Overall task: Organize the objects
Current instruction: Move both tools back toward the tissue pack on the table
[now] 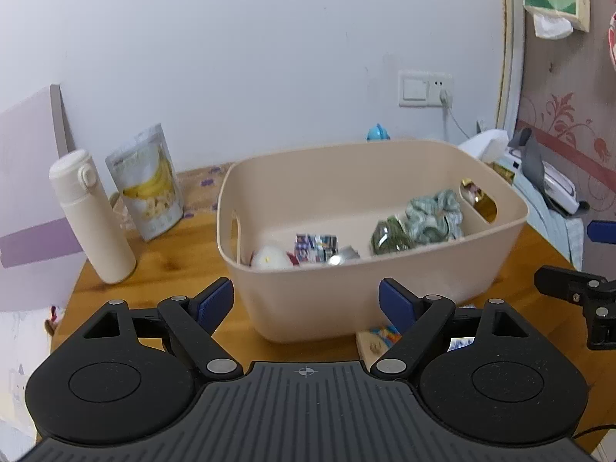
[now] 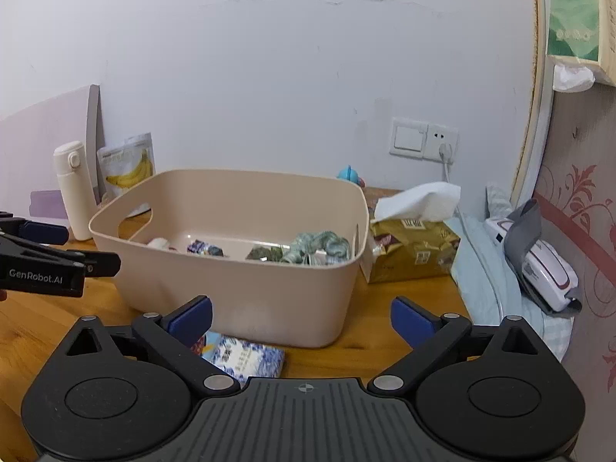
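Readable writing: "GenRobot.AI" in white on the black body of the left tongs [image 2: 57, 261], seen from the right wrist view. Print on the other packs is too blurred to read.

The bin [image 1: 369, 292] is beige plastic, smooth, with rounded corners and a slot handle in each end wall; it stands on the wooden counter [image 1: 161, 269]. Inside lie a green-and-white fabric scrunchie [image 1: 435, 211], a dark green crinkled packet [image 1: 387, 236], a small blue-and-white printed pack [image 1: 315, 246], a white rounded item [image 1: 269, 258] and something metallic that cannot be identified.

Outside the bin, touching its near wall, a flat blue-and-white patterned pack [image 2: 246, 358] lies on the counter — between the right tongs' [image 2: 302, 323] blue pads. To the bin's left stand a cream cylindrical bottle [image 1: 92, 215] with a flip lid and a pouch [image 1: 148, 184] picturing bananas. To its right sits a gold tissue pack [image 2: 412, 254] with a white sheet standing out of it.

Both tongs stand wide and hold nothing; the left tongs [image 1: 306, 304] face the bin's near wall.
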`<state>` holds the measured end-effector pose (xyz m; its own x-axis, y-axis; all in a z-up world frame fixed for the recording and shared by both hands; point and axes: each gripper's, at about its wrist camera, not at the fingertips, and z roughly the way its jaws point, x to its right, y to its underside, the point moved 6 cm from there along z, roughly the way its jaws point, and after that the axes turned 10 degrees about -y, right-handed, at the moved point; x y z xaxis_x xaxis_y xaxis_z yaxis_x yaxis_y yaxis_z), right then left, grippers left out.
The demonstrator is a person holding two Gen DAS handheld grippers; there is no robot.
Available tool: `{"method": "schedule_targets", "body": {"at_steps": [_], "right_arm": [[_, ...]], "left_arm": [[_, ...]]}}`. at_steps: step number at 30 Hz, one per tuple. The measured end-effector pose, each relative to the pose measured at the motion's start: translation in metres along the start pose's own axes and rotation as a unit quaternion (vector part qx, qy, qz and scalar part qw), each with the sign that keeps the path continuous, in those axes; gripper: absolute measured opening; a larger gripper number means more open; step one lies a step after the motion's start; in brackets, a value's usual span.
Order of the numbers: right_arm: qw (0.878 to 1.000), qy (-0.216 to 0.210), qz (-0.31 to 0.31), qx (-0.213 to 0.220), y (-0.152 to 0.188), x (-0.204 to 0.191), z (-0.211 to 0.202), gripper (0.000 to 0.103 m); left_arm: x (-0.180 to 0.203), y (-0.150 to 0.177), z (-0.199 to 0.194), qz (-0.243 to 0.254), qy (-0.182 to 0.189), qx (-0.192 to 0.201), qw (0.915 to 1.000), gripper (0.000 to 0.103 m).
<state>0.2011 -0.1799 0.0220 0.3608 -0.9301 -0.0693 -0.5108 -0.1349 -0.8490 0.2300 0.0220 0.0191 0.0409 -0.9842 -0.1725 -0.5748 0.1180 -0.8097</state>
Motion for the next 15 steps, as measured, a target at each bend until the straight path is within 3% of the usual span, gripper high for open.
{"method": "schedule_targets", "body": {"at_steps": [15], "right_arm": [[0.999, 0.003, 0.035, -0.034, 0.039, 0.011, 0.009, 0.103]], "left_arm": [[0.008, 0.046, 0.009, 0.008, 0.002, -0.043, 0.9991, 0.084]]}}
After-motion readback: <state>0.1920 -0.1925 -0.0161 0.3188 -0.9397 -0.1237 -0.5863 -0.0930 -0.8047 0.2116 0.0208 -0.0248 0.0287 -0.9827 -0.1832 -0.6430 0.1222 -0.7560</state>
